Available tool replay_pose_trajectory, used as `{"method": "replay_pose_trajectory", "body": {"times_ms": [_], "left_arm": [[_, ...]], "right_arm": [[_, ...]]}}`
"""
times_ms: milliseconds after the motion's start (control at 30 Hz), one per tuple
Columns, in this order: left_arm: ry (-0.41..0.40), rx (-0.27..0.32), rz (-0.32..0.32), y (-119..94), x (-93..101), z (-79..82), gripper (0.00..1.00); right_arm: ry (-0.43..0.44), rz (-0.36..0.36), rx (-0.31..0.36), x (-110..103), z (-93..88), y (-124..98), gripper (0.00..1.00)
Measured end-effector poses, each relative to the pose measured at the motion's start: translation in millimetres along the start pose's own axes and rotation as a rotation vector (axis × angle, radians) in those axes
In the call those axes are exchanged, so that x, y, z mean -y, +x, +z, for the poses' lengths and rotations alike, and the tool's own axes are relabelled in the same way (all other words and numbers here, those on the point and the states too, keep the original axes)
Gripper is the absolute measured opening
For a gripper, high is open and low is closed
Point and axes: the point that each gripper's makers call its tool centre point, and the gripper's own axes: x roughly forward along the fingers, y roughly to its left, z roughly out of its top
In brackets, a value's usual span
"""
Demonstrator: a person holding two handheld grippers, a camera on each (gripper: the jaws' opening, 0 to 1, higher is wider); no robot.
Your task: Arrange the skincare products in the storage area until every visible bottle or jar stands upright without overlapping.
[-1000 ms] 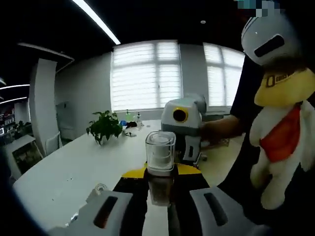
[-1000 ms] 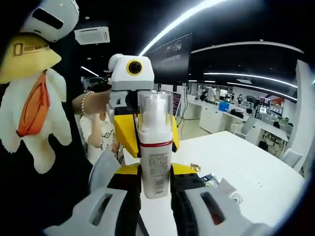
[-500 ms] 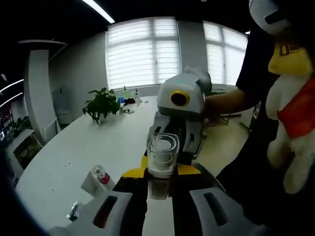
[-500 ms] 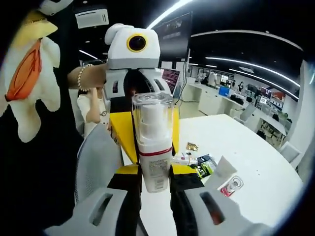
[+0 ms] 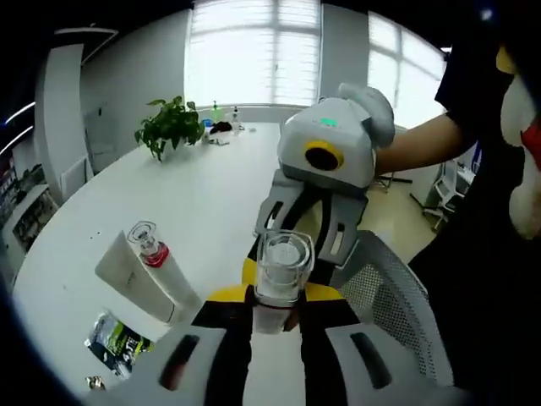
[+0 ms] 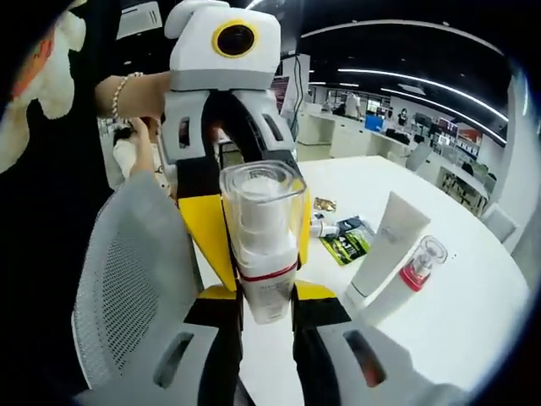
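Tongs first: my left gripper (image 5: pixel 272 326) and my right gripper (image 6: pixel 267 317) both clamp the same pump bottle (image 6: pixel 262 241), held upright above the white table (image 6: pixel 473 296). Two tubes (image 6: pixel 390 262) lie flat beside it. I judge the bottle must next be stood down.

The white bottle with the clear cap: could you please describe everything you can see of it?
The white bottle is slim and looks plastic, with a tall clear cap over a white pump head, a red band below the cap and small print on its body. It stands upright in the air, above the table edge, clamped low down by the right tool and from the opposite side by the left tool.
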Motion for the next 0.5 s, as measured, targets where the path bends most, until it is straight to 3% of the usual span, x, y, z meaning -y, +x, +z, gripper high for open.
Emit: {"method": "replay_pose_trajectory", "body": {"times_ms": [500], "left_arm": [[-0.025, -0.071, 0.011, 41, -21.3, -53.7, 0.15]], "right_arm": [[0.037, -0.033, -0.084, 8, -54.9, 32, 0.22]]}}
